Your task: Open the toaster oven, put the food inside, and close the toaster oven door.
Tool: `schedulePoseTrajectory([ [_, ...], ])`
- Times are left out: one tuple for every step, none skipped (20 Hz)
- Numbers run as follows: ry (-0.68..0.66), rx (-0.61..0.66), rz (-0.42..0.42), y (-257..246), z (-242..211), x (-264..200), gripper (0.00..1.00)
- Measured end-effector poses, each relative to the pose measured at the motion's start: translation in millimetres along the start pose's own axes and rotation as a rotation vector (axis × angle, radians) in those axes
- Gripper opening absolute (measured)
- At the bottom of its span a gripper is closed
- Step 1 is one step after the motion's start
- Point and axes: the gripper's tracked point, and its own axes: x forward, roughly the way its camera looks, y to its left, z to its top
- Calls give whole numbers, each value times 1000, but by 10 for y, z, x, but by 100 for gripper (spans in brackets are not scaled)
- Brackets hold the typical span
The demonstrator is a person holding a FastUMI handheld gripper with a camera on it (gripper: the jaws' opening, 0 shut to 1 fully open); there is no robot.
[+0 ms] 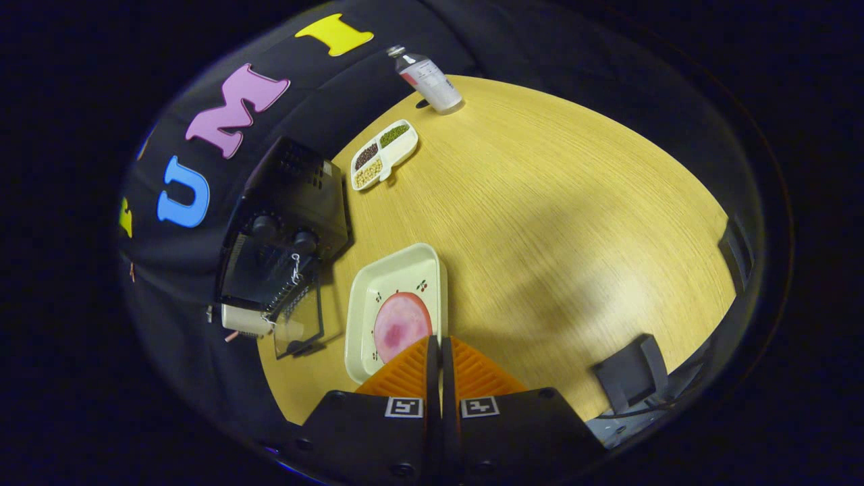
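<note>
A black toaster oven [287, 223] stands at the table's edge by the booth wall, its glass door [300, 324] swung down and open, a wire rack visible inside. Beside it sits a cream square plate [395, 277] holding a round pink slice of food [401, 326]. My gripper [440, 344] hovers above the plate's near side, fingers closed together with nothing between them. The fingertips overlap the near edge of the pink slice in the view.
A white divided dish [383, 155] with beans and seeds lies farther along the wooden table [553, 223]. A white bottle [427, 77] stands near the far edge. A black clamp [631, 371] sits at the table's near edge.
</note>
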Motion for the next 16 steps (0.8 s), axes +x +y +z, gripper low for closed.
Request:
schedulePoseTrajectory([
  [-10, 34, 12, 29, -14, -39, 6],
  [-16, 66, 22, 60, -53, -102, 6],
  [-24, 96, 34, 103, -92, -167, 6],
  [-34, 116, 47, 153, -119, -227, 6],
  [-44, 132, 63, 214, -146, -287, 6],
  [-52, 144, 80, 291, -198, -350, 6],
  [-58, 154, 99, 375, -232, -388, 6],
  [-62, 159, 117, 462, -275, -409, 6],
  [-63, 166, 130, 554, -316, -415, 6],
  [-61, 173, 152, 668, -365, -433, 6],
  [-60, 172, 172, 791, -414, -428, 6],
  [-57, 166, 191, 910, -448, -410, 6],
  [-55, 152, 207, 1024, -484, -378, 6],
  [-52, 140, 220, 1129, -509, -333, 6],
  [-48, 132, 230, 1234, -535, -289, 6],
  [-44, 129, 240, 1340, -542, -231, 6],
])
